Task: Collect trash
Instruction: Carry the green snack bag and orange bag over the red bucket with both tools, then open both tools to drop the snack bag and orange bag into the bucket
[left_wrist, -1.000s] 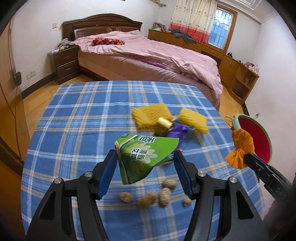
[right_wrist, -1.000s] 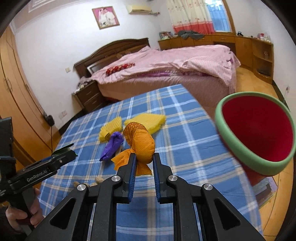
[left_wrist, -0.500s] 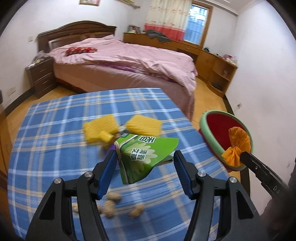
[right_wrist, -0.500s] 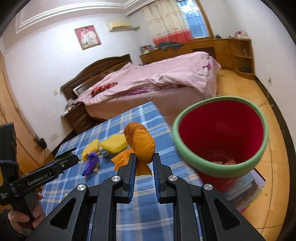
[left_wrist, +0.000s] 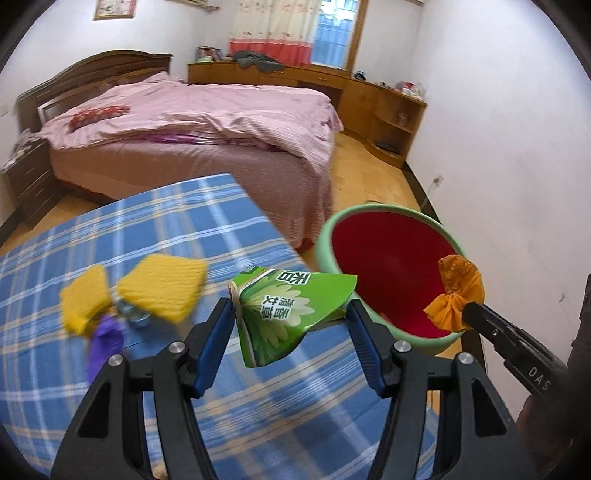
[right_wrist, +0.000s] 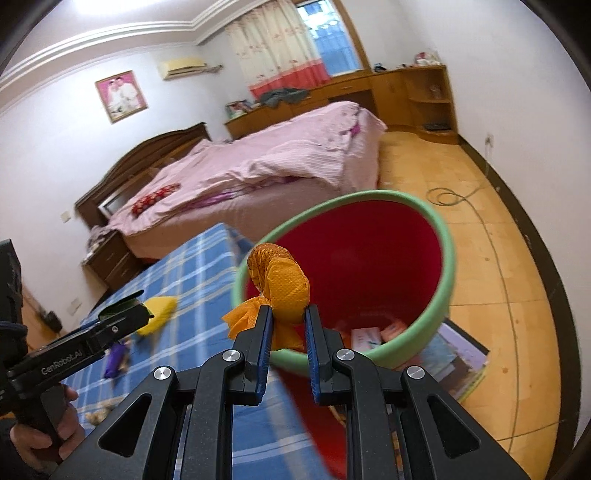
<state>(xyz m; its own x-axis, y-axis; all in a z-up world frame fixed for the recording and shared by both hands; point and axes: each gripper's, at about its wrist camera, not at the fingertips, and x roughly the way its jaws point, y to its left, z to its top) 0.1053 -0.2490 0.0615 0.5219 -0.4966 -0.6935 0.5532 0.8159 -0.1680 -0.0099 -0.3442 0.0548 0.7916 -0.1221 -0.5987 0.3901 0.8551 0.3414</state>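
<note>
Partly, bin base hidden, purple wrapper blurred

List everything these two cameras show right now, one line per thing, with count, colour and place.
crumpled orange wrapper: one, orange, clamped in the right gripper over the bin's mouth
flattened green carton: one, green with white print, between the left gripper's pads
round red bin with green rim: one, beside the table edge, some litter inside
yellow sponges: two, yellow, on the tablecloth
purple wrapper: one, purple, by the sponges
blue checked tablecloth: one, covers the table
pink-covered bed: one, behind the table
left hand-held gripper: one, black with blue pads
right hand-held gripper: one, black with blue pads
</note>
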